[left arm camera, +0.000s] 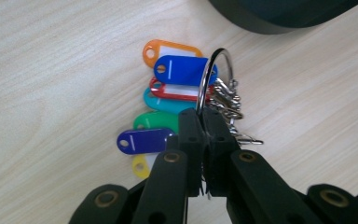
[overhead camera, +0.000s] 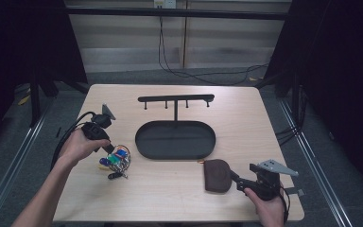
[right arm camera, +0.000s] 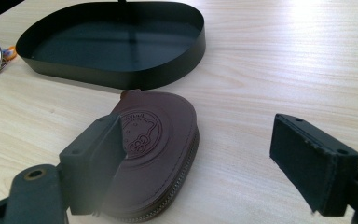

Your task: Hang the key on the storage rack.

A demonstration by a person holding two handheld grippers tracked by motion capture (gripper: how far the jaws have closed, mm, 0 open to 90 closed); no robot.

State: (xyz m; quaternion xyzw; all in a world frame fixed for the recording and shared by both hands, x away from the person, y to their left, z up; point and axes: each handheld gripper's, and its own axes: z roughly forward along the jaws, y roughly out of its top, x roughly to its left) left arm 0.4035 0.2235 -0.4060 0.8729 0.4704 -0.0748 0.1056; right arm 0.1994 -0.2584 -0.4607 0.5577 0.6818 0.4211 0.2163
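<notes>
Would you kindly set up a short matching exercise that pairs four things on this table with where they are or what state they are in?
Things:
1. key ring
2. brown pouch
3. black oval tray
4. right hand-held gripper

States or places:
A. stands at the middle of the table under a rack of pegs
B. jaws wide apart, pressing on nothing
C. pinched between the shut jaws of the left hand-held gripper
D. lies flat on the wood near the table's front edge, just in front of the tray

Pairs: 1-C, 2-D, 3-A, 4-B
</notes>
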